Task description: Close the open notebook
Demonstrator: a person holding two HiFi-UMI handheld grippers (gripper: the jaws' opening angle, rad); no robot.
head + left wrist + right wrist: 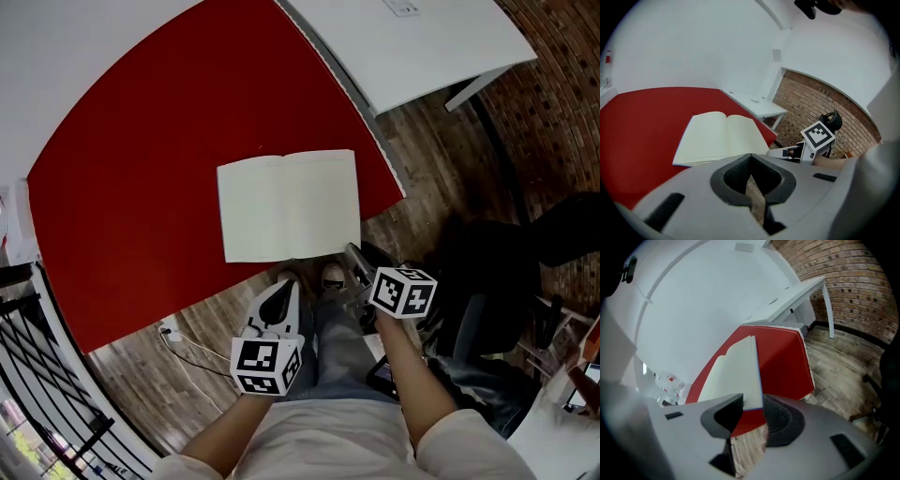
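The open notebook [289, 206] lies flat with blank cream pages up, near the front edge of the red table [131, 187]. My left gripper [285, 287] hangs below and in front of that edge, its jaws shut to a point with nothing in them; in the left gripper view the notebook [719, 136] lies ahead of the left gripper [750, 157]. My right gripper [354, 257] is close to the notebook's front right corner and open. In the right gripper view the notebook's [736, 371] near corner shows in the gap of the right gripper [753, 402], with no contact visible.
A white desk [422, 37] stands beyond the red table's right end. A black chair [497, 281] is on the wooden floor at right, a white cable [187, 349] on the floor at left, and a black railing [37, 375] further left. The person's shoes [332, 277] are just under the table edge.
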